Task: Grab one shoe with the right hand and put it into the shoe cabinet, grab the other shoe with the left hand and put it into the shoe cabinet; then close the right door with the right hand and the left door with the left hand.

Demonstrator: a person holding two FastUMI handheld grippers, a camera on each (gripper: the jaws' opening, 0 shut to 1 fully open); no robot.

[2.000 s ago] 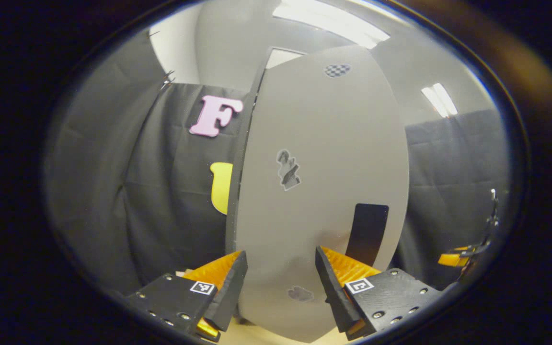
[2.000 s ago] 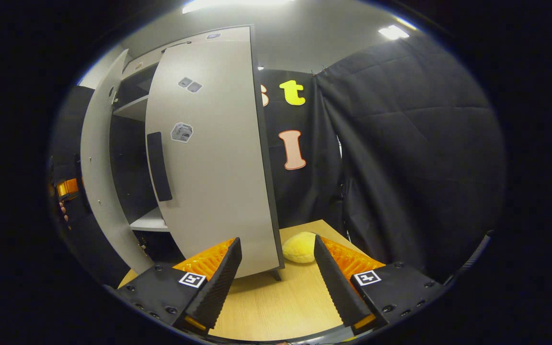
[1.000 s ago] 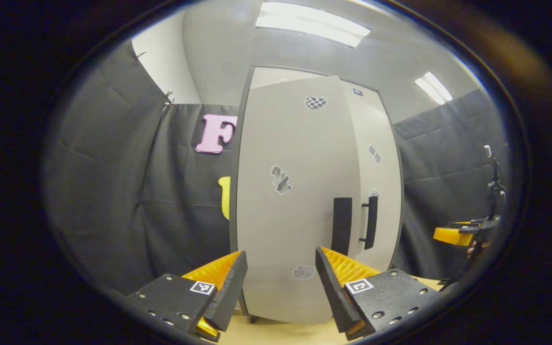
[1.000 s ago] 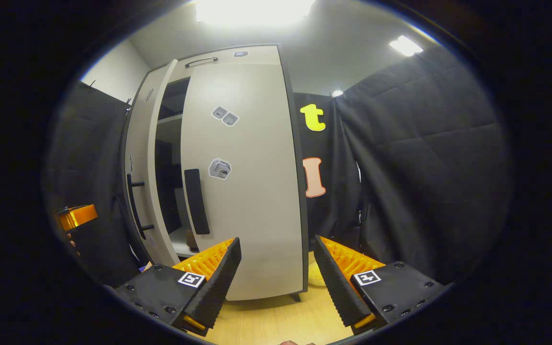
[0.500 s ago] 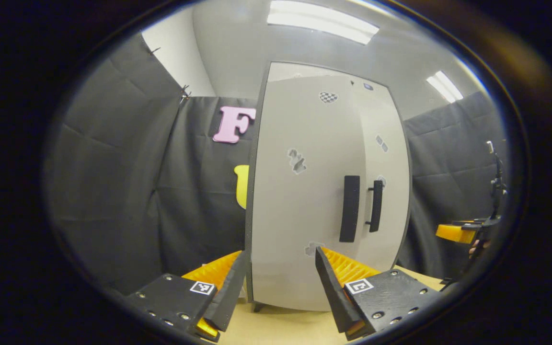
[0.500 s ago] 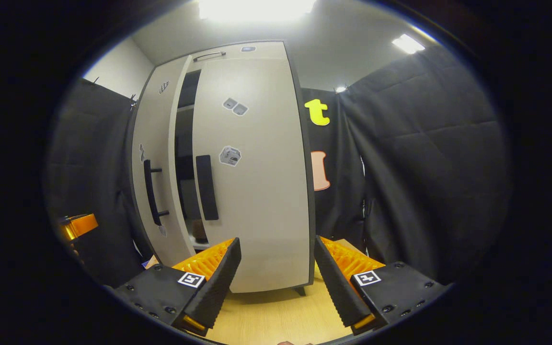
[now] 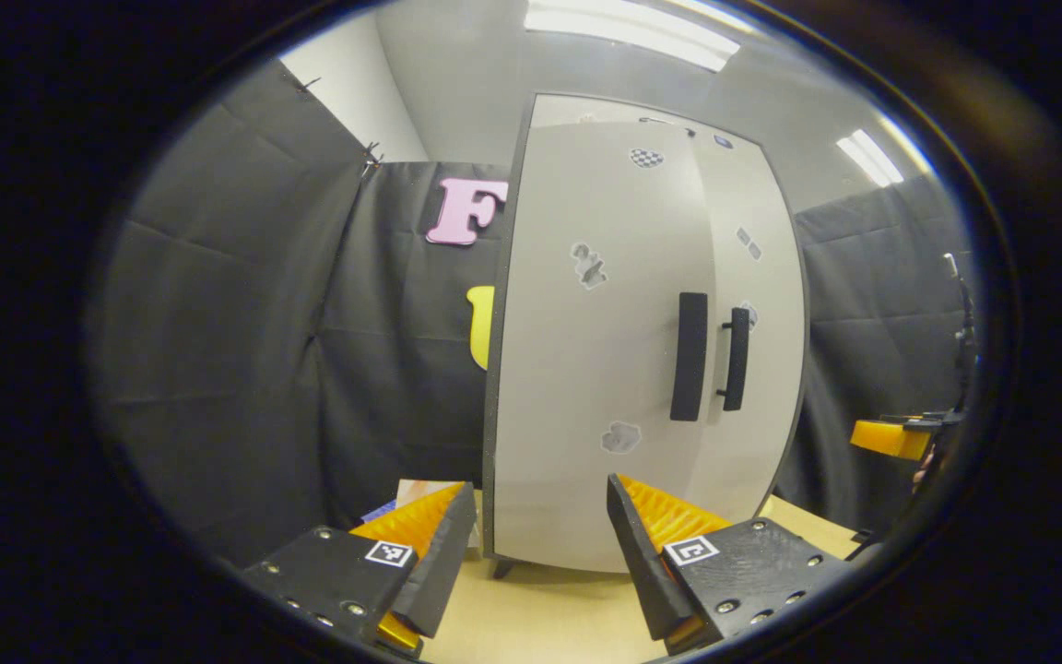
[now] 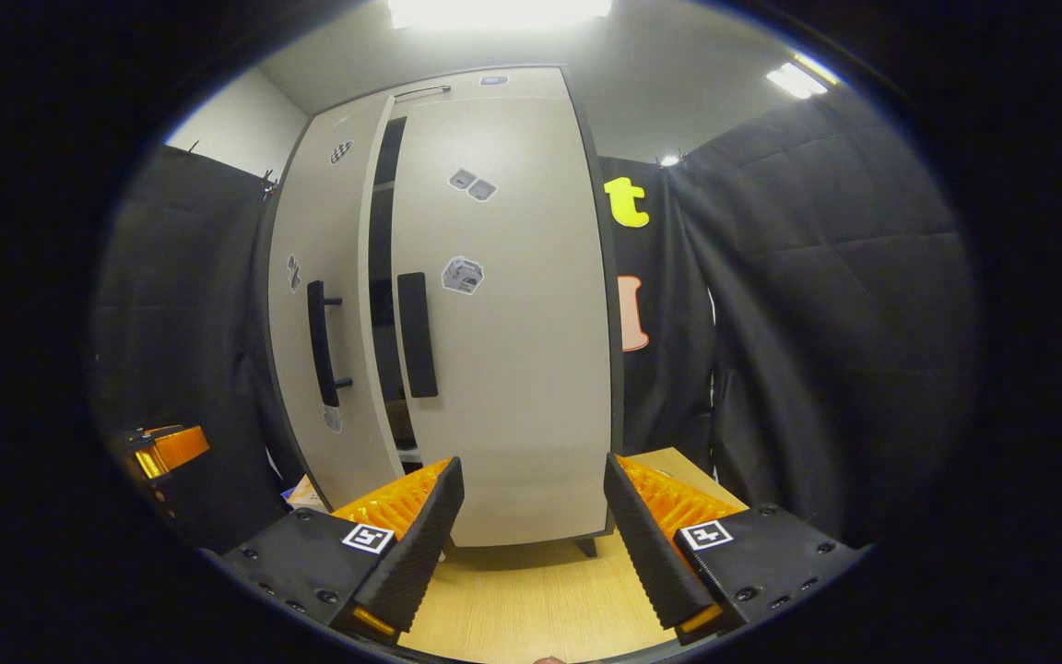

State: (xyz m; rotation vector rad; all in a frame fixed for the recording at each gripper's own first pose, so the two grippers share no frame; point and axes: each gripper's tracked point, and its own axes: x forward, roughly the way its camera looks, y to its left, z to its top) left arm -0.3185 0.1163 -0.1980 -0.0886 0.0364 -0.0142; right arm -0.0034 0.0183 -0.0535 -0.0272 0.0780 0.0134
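While both pale grey cabinet doors swung nearly shut over last seconds, narrow dark gap remains frame centre-left between left door [image 8: 314,304] and right door [image 8: 513,350]. Left gripper [image 7: 540,563] and right gripper [image 8: 531,544]: jaws spread, empty. Shoes presumably inside, hidden.

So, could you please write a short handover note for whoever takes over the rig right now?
Left gripper: open, holding nothing, facing the left door of the shoe cabinet.
Right gripper: open, holding nothing, in front of the right door.
Shoes: none can be made out on the table; what the cabinet holds is hidden behind the doors.
Doors: both are nearly shut, but the right gripper view shows a dark gap between them, so they are not fully closed.
Left to do: probably push the right door home with the right gripper, then the left door with the left gripper.
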